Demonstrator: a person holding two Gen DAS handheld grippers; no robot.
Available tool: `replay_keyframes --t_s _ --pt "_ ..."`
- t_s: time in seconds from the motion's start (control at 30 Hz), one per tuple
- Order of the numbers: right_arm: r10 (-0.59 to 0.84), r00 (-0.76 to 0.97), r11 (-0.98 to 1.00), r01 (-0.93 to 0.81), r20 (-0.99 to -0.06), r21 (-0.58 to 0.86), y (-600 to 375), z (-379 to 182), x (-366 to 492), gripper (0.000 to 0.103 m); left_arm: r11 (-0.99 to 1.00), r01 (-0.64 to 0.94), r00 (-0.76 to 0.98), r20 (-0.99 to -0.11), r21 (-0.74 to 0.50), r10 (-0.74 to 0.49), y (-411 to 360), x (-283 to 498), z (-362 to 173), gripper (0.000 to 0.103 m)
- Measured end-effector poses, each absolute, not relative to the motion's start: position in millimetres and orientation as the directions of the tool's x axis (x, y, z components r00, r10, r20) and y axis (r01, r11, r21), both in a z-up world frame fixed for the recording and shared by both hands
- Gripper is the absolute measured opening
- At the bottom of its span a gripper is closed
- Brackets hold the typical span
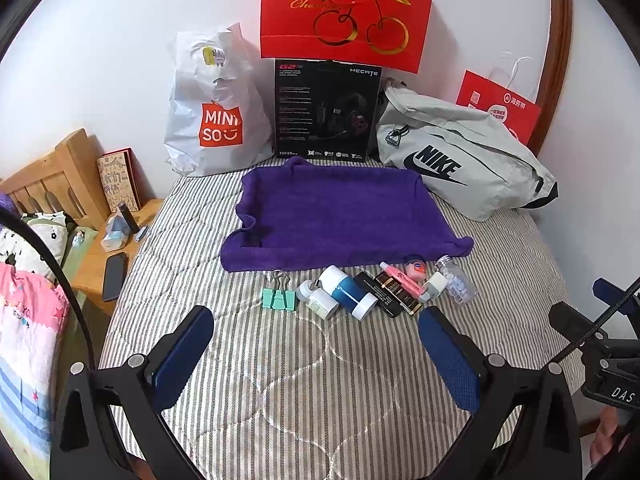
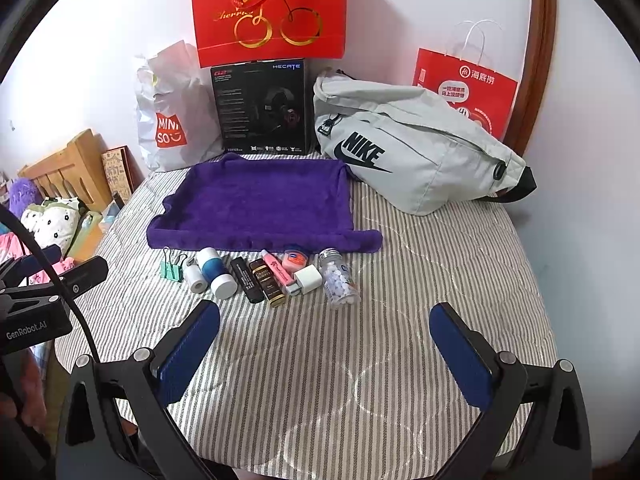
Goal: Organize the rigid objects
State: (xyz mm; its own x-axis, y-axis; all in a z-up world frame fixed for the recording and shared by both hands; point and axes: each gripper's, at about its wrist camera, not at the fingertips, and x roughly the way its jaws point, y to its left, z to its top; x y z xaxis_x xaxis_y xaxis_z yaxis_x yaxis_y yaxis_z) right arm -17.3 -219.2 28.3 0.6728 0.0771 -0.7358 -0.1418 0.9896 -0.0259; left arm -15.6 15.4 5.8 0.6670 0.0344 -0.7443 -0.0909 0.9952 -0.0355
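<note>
Purple towel [image 1: 340, 216] lies bare on the striped bed [image 2: 432, 280], with the small rigid things in a row just before its near edge: binder clips [image 1: 277, 294], blue-and-white bottle [image 1: 347, 291], pill bottle [image 2: 339, 278]. My left tool [image 1: 316, 354] and right tool [image 2: 325, 350] both hang spread and empty, so nothing is started. Next I judge I must descend onto one end item.

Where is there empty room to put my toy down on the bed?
The purple towel is bare on top. The striped bedspread is free between the row of small things and the open grippers, and right of the pill bottle. That row, from binder clip to bottle, is crowded, as is the back wall.
</note>
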Motion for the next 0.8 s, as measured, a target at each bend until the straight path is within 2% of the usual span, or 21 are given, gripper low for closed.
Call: replay_keyframes --t_s 0.8 --pt "0.073 0.671 0.988 -0.149 -0.738 -0.037 -216.4 26.8 -17.5 0.103 0.995 -0.092 0.668 -0.743 -0.038 0.033 18.0 -16.3 4.2 0.103"
